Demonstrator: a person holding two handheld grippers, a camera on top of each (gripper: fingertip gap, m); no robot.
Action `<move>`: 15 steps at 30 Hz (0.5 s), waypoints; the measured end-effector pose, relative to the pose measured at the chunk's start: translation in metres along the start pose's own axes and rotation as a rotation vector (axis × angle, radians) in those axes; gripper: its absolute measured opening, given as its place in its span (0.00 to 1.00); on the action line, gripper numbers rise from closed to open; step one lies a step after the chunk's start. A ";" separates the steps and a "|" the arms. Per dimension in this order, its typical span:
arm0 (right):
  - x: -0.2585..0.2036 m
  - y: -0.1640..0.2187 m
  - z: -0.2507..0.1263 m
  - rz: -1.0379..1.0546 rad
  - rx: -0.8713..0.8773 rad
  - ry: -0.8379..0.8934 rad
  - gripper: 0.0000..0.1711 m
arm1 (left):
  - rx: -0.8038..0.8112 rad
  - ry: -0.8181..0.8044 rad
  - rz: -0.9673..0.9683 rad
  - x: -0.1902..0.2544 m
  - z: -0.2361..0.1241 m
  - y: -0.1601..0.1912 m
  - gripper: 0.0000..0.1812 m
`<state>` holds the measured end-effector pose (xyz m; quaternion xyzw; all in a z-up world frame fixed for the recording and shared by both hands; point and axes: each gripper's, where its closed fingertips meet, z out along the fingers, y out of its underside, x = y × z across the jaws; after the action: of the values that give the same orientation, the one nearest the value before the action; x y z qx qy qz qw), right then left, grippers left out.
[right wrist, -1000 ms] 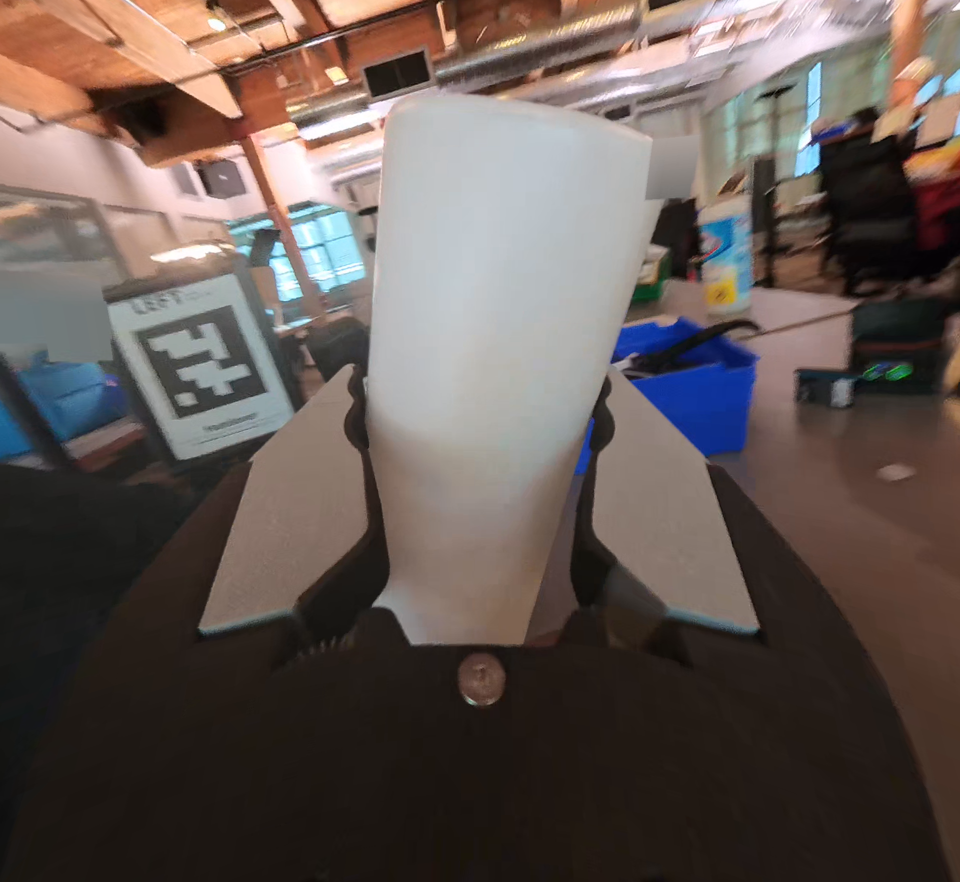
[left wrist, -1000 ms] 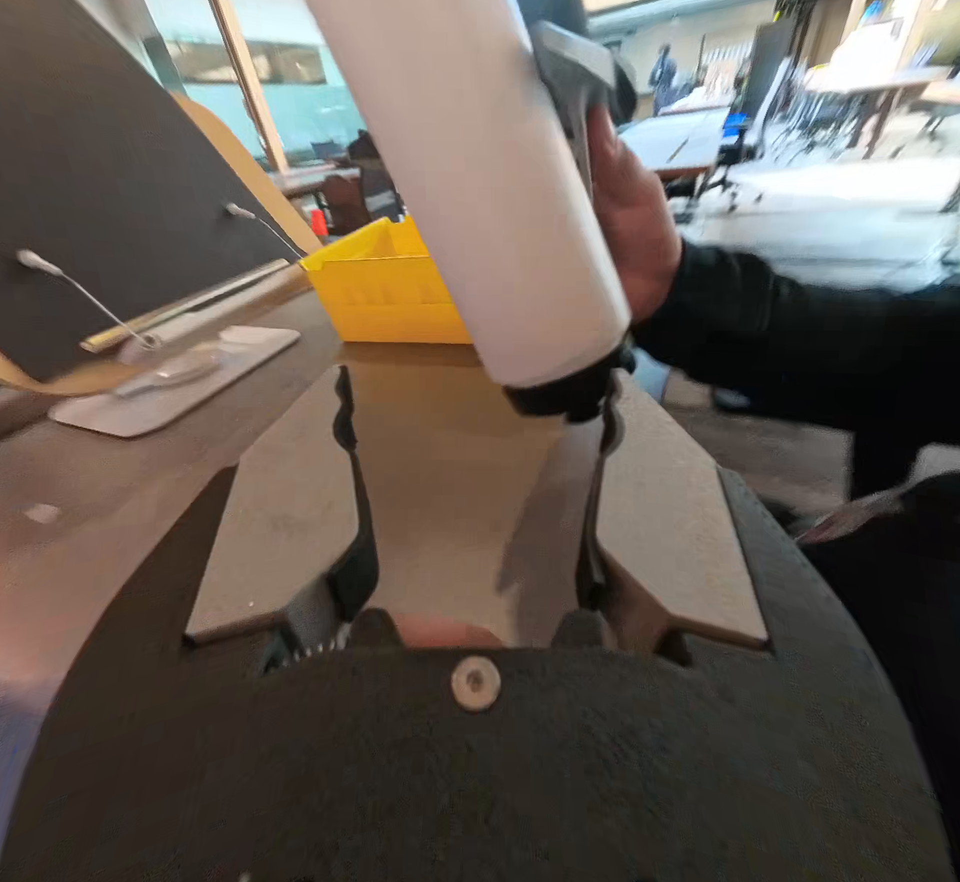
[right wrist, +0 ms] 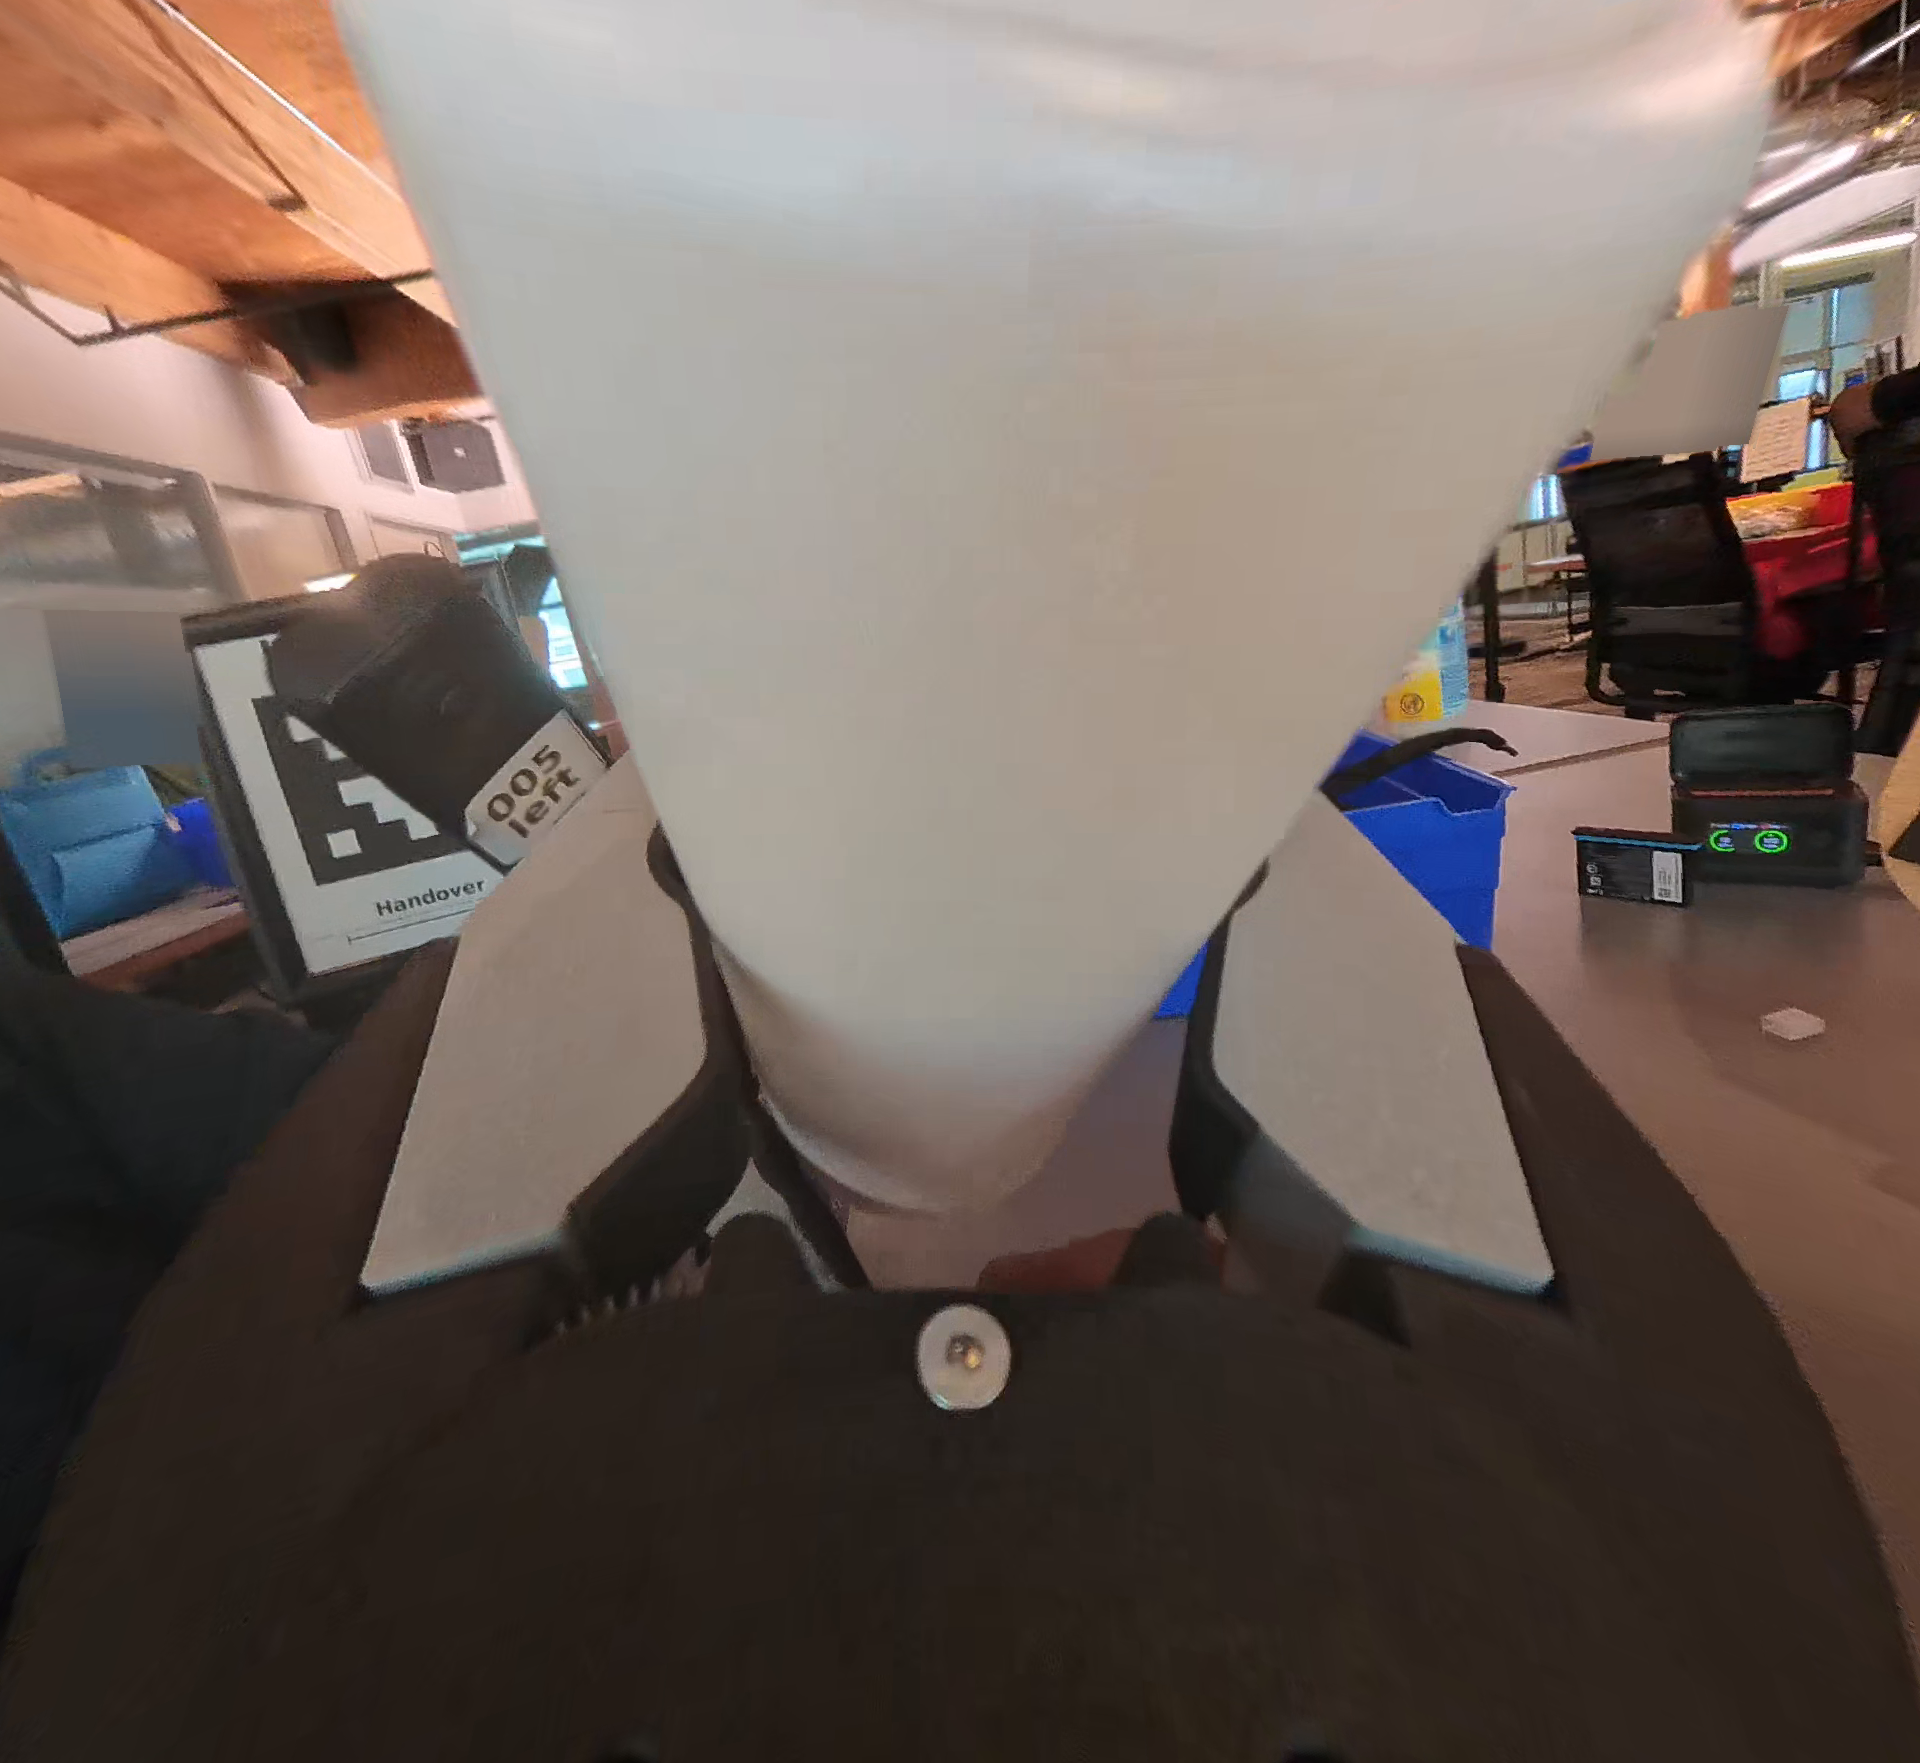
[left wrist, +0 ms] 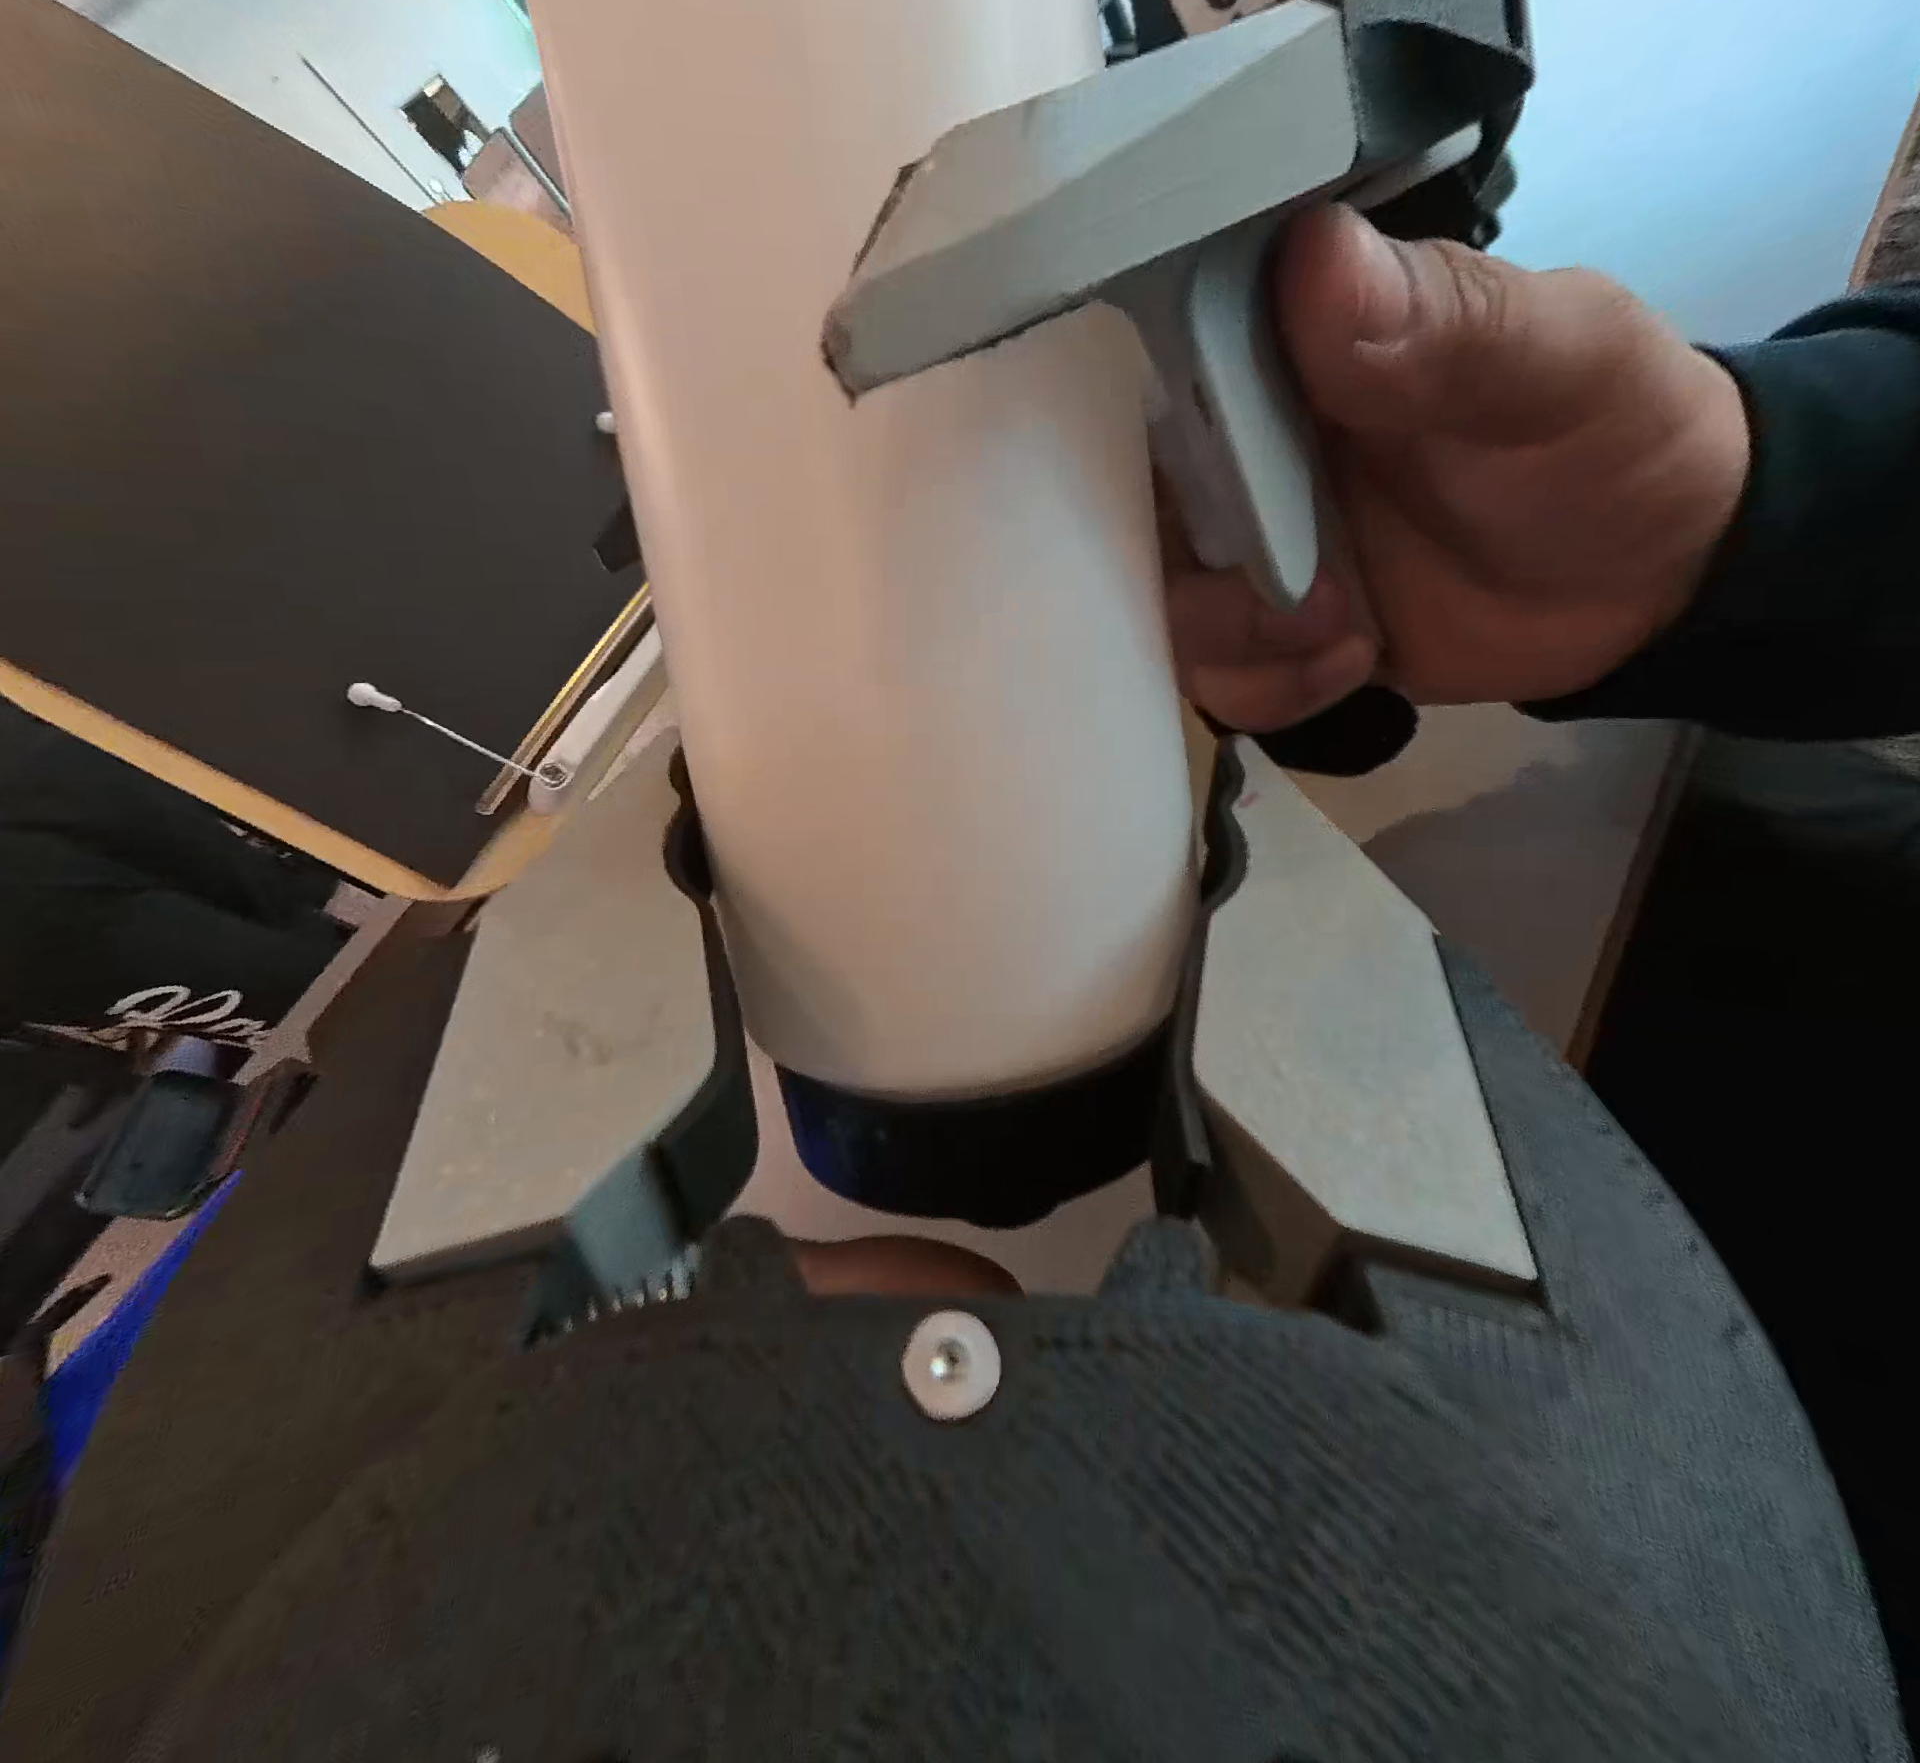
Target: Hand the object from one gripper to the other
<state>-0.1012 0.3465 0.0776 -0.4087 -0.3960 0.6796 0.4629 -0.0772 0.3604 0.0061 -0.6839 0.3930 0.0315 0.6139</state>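
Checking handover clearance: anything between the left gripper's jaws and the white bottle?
Left wrist view: nothing lies between. The left gripper has its jaws around the white bottle just above the bottle's black base; contact cannot be confirmed.

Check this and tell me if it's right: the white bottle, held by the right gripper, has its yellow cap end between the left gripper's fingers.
One thing is wrong: the cap is black, not yellow, as the left wrist view shows. The rest stands: the white bottle, held by the right gripper, has its cap end between the fingers of the left gripper.

Wooden ceiling beams above grey table, blue bin
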 end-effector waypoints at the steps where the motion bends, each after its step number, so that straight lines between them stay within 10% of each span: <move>1: 0.000 -0.001 -0.001 -0.007 0.004 0.002 0.58 | 0.008 0.007 -0.008 0.001 0.001 -0.001 0.53; 15: 0.030 -0.116 -0.068 -0.134 0.008 0.392 0.57 | 0.094 0.060 -0.210 -0.023 -0.026 -0.010 0.49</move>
<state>-0.0099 0.4159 0.1542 -0.5040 -0.3221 0.5562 0.5769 -0.0990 0.3487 0.0331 -0.6922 0.3383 -0.0718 0.6334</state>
